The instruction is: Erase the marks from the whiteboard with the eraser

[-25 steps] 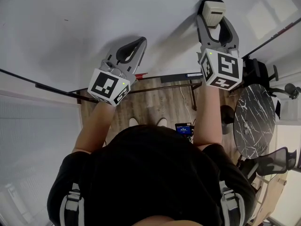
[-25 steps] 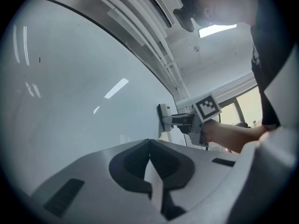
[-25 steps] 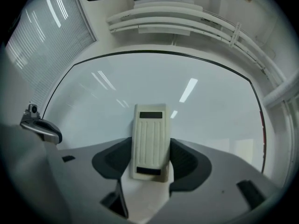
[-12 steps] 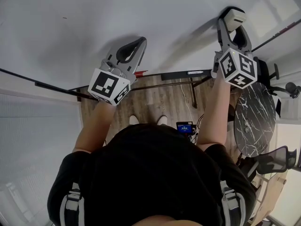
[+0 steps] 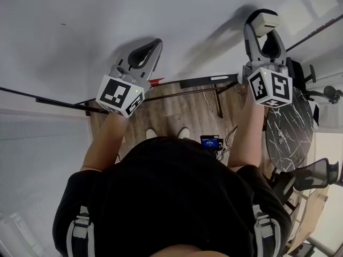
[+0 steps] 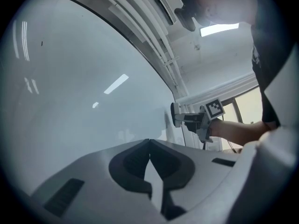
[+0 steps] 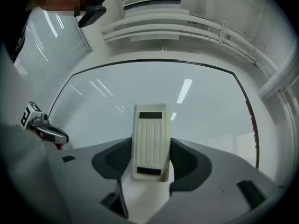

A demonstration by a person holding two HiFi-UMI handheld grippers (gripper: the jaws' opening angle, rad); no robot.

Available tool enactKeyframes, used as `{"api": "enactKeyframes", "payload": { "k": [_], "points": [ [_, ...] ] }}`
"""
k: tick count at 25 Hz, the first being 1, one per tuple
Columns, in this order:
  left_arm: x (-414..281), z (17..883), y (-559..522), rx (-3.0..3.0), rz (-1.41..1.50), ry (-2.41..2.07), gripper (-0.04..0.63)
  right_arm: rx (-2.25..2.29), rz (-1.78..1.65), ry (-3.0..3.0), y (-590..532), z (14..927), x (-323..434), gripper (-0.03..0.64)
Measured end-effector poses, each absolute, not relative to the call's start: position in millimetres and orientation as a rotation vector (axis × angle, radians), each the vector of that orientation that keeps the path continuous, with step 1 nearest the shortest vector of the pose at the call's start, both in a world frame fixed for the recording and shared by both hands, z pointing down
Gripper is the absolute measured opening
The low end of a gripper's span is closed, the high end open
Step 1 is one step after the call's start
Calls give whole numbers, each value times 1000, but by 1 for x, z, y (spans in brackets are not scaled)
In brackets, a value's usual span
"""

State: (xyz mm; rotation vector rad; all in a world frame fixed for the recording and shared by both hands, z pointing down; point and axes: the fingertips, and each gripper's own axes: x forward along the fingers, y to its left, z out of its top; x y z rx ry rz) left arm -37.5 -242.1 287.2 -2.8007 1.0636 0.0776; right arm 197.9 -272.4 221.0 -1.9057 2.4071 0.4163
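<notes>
Cream eraser (image 5: 266,20) flat on whiteboard (image 5: 107,15) near right edge, held by right gripper (image 5: 261,31); left gripper (image 5: 157,43) near bottom edge. Left gripper view: fingers pressed together, nothing between. Right gripper view: fingers pinching eraser's sides.

Glossy whiteboard (image 5: 107,15), ribbed plastic eraser (image 7: 150,141)

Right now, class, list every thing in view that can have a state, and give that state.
whiteboard: nearly clean, one tiny mark showing.
eraser: gripped, held against the whiteboard.
right claw: shut on the eraser.
left claw: shut, empty.
</notes>
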Motion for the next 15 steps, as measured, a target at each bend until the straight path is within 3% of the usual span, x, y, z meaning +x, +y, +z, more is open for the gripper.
{"api": "enactKeyframes", "payload": {
  "k": [15],
  "points": [
    [-31,321,-232,-2864,42,971,5,-1594,222,2610,-233,291,144,252]
  ]
}}
